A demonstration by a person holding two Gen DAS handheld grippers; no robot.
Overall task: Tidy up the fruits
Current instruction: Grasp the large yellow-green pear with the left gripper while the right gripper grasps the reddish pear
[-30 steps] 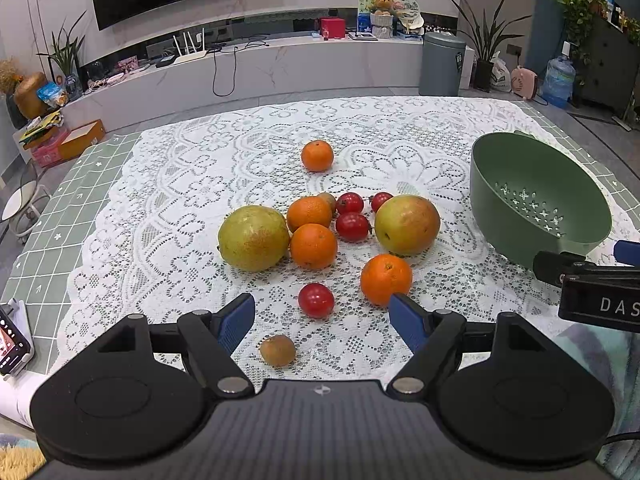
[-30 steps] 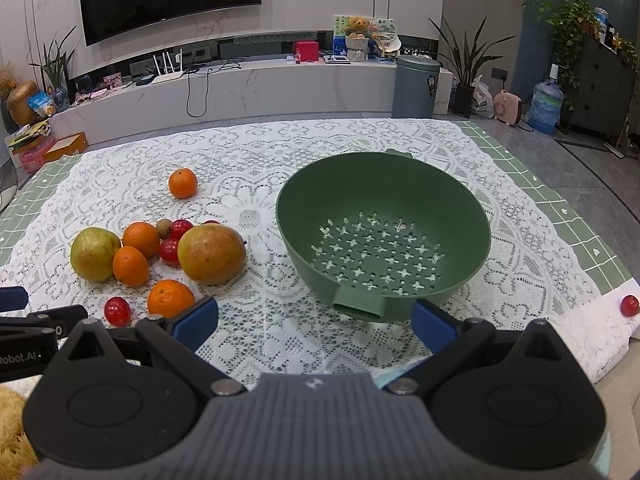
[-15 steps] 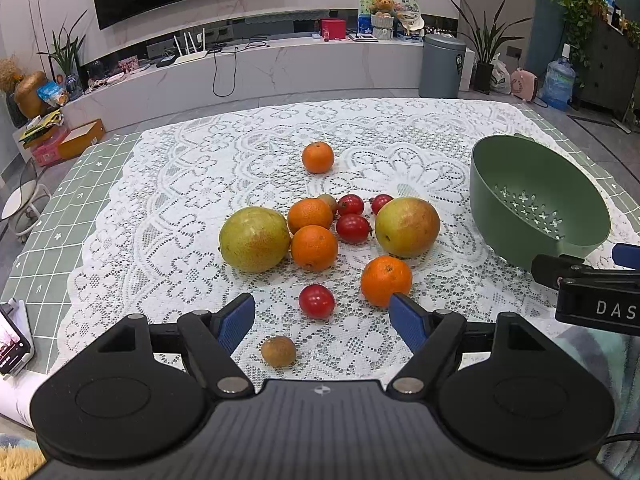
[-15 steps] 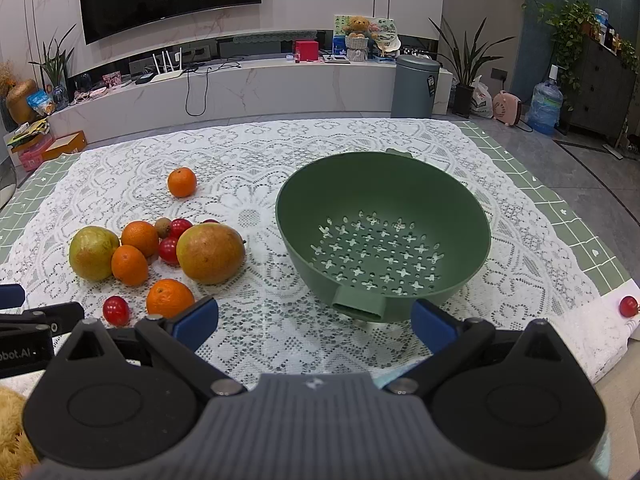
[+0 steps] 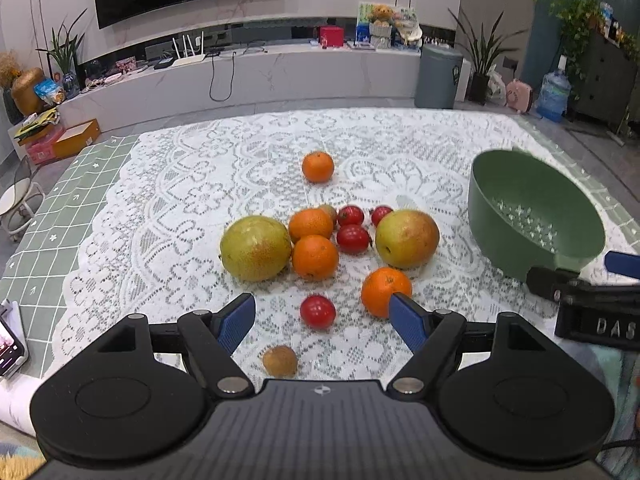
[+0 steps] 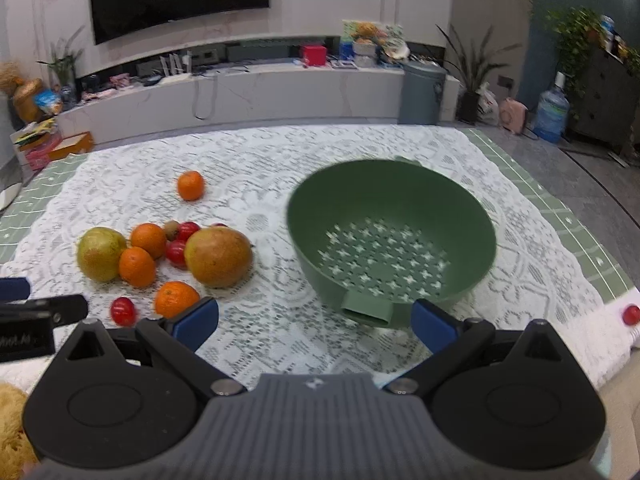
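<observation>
**Nothing in the colander yet: all the fruit is on the lace**

I hold my left gripper (image 5: 321,316) with its blue pads spread wide and nothing between them, low over the near edge of the fruit pile. My right gripper (image 6: 314,318) is just as wide apart and empty, facing the green colander (image 6: 472,216), whose stubby handle points toward me.

As I judge it, the sorting has not started. The colander's perforated floor, with star-shaped holes punched through smooth matte plastic, is bare. Every fruit I can see lies on the white lace tablecloth (image 5: 180,200): two large round pears, greenish-yellow with russet blush, one on the left (image 5: 256,249) and one on the right (image 5: 407,238); between them two dimpled oranges and a few glossy red cherry tomatoes. A near orange (image 5: 384,290) sits just beside my left gripper's right pad, with a cherry tomato (image 5: 318,311) close by and a small, dull brown kiwi (image 5: 280,360) nearest to me. One orange (image 5: 317,166) lies apart, farther back. A stray cherry tomato (image 6: 631,314) rests off at the right edge, on the white cloth there.

The smooth round skins look likely to roll on the knobbly lace, so I would expect to close gently.
</observation>
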